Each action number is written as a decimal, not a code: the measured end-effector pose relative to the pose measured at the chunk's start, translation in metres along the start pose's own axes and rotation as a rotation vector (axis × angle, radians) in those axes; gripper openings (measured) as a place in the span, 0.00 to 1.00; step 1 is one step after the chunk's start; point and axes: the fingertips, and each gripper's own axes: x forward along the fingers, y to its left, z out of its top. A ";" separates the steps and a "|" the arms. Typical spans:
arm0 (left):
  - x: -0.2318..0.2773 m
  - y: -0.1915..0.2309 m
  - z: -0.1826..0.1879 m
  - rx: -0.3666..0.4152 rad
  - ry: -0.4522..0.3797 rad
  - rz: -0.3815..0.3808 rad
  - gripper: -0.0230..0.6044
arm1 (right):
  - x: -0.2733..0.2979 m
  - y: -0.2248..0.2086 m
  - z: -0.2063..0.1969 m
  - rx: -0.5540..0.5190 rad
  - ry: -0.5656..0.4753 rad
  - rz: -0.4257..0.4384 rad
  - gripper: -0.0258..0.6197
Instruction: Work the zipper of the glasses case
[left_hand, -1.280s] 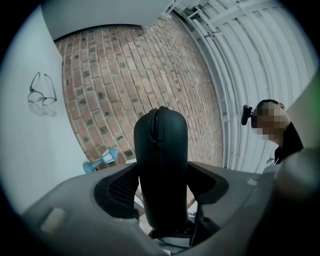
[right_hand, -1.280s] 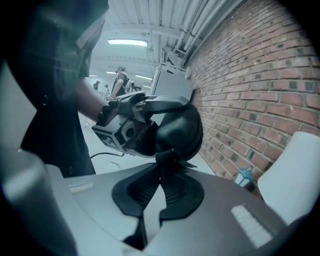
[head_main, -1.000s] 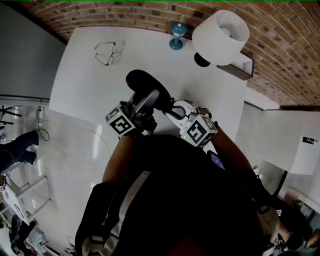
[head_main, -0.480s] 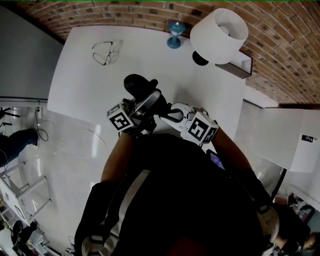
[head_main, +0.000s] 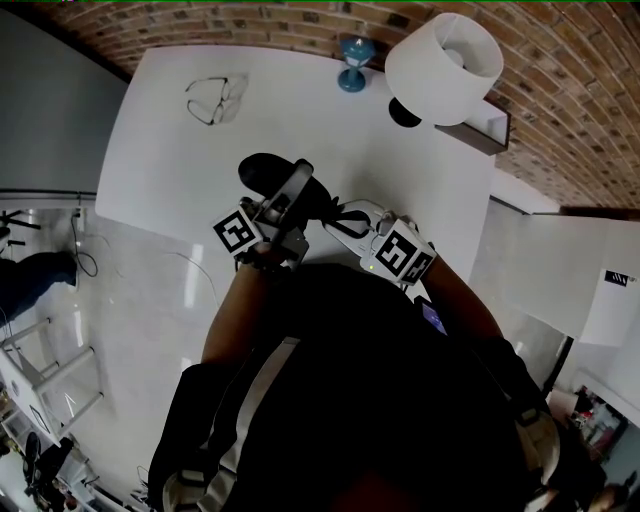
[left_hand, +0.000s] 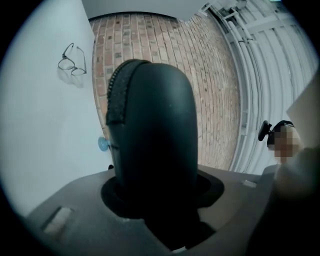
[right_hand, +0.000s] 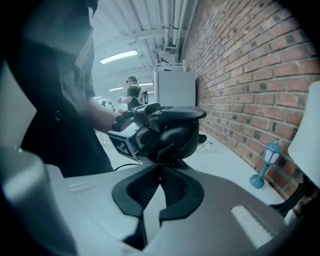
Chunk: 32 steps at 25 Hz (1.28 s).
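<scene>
The black glasses case (head_main: 268, 174) is held above the white table (head_main: 170, 160), near its front edge. My left gripper (head_main: 290, 196) has just been closing on it, and the case now sits clamped between the jaws. In the left gripper view the case (left_hand: 152, 135) stands up out of the left gripper (left_hand: 156, 200), its zipper teeth running along the left edge. My right gripper (head_main: 336, 212) is shut. Its tips (right_hand: 160, 164) meet on a small dark zipper pull at the case's (right_hand: 172, 135) near end.
A pair of glasses (head_main: 216, 100) lies at the far left of the table. A small blue lantern figure (head_main: 351, 66) stands at the back edge by the brick wall. A white lampshade (head_main: 443, 68) hangs over the back right corner. People stand in the far background.
The left gripper has rolled and sunk a little, and the case now leans further left. The left jaws have narrowed onto the case. The right gripper has stayed at the case's end.
</scene>
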 end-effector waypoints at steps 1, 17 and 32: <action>0.000 0.003 -0.001 -0.003 0.001 0.018 0.39 | 0.000 0.000 -0.001 0.013 -0.005 0.004 0.04; -0.007 -0.037 0.013 0.059 -0.100 -0.250 0.72 | -0.005 0.011 0.006 0.475 -0.196 0.242 0.04; -0.007 -0.034 0.013 0.037 -0.068 -0.235 0.49 | -0.009 0.011 0.010 0.594 -0.247 0.315 0.04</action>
